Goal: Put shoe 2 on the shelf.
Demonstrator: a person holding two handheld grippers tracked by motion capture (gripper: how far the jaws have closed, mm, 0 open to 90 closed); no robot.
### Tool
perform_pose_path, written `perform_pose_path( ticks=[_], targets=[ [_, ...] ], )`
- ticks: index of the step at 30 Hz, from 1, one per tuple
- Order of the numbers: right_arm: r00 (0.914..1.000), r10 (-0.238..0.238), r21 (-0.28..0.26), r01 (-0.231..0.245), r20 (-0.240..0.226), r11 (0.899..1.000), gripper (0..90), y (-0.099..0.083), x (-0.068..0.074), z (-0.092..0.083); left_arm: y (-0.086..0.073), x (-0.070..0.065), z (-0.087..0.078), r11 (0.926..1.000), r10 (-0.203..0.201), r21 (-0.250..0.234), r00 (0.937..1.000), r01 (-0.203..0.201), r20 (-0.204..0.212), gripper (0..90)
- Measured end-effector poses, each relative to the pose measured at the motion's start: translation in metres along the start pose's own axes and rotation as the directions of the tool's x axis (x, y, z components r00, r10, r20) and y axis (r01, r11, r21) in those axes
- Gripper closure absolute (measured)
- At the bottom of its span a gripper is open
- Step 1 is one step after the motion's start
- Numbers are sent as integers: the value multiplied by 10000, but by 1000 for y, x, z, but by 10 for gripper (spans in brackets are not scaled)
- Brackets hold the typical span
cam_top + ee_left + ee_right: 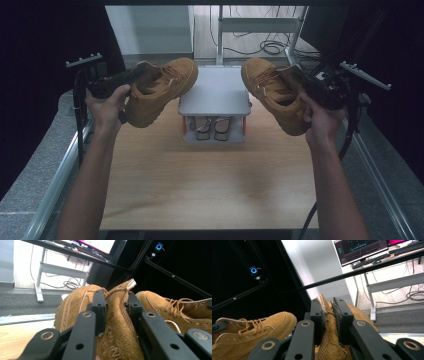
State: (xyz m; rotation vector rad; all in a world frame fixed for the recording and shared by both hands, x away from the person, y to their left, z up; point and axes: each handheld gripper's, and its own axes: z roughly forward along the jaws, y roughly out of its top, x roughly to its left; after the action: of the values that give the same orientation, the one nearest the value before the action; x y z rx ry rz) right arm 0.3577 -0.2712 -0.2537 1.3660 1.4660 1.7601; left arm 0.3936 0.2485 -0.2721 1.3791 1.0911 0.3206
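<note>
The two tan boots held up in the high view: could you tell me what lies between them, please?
In the high view, a small grey rack stands on the table between the left boot and right boot, sandals underneath.

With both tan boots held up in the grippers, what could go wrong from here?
1. Each gripper pinches only the soft collar: the left gripper on the left tan suede lace-up boot, the right gripper on the right tan suede lace-up boot. Either boot may slip out.
2. A swinging boot could knock the small grey two-tier shoe rack.

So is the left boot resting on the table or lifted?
Lifted: the left claw grips the left boot by its collar, tilted above the table.
</note>
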Motion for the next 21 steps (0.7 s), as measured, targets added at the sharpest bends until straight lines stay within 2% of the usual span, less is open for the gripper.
perform_pose_path(
  ticks=[6,9,18,21],
  targets=[
    [10000,66,49,-66,-41,10000,787,-1,4,9,2,-3,8,10000,-93,-18,9999,93,51,744],
    [9997,256,49,-256,-6,9997,787,-1,7,16,3,-5,15,9998,-170,-55,9999,170,8,744],
    [9974,697,-74,-696,191,9975,788,-5,16,50,5,-11,48,9973,-656,-338,9972,645,-347,743],
    [9963,831,-138,-828,224,9965,787,-6,19,60,6,-14,61,9975,-632,-336,9965,615,-538,743]
  ],
)
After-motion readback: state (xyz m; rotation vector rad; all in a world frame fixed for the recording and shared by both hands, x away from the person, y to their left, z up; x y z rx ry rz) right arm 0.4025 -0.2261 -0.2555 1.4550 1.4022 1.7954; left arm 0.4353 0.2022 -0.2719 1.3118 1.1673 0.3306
